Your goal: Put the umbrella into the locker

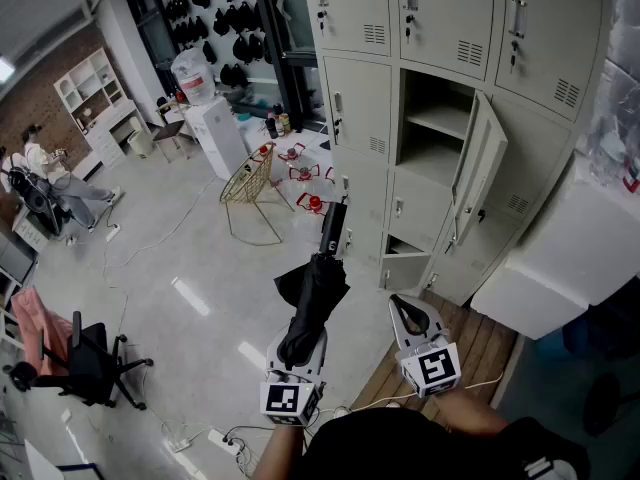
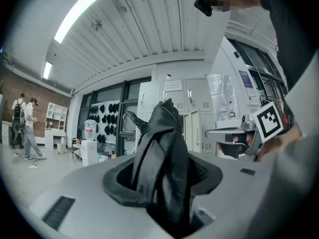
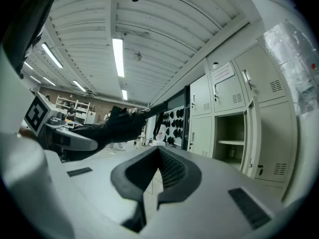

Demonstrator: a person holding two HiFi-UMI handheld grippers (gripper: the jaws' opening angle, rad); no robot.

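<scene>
Both handheld units have light grey moulded plastic shells. The left gripper [image 1: 298, 353] and the right gripper [image 1: 405, 308] each carry black ribbed jaw pads [image 3: 172, 172] and a white cube with black square markers [image 1: 432, 366]. Small dark slotted rectangles [image 3: 249, 208] are set into the grey shells. We wear a black top [image 1: 400, 448].

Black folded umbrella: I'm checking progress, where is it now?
Head view, lower centre: the black folded umbrella is clamped in the left gripper, aimed toward the open grey metal locker compartment, not yet inside.
</scene>
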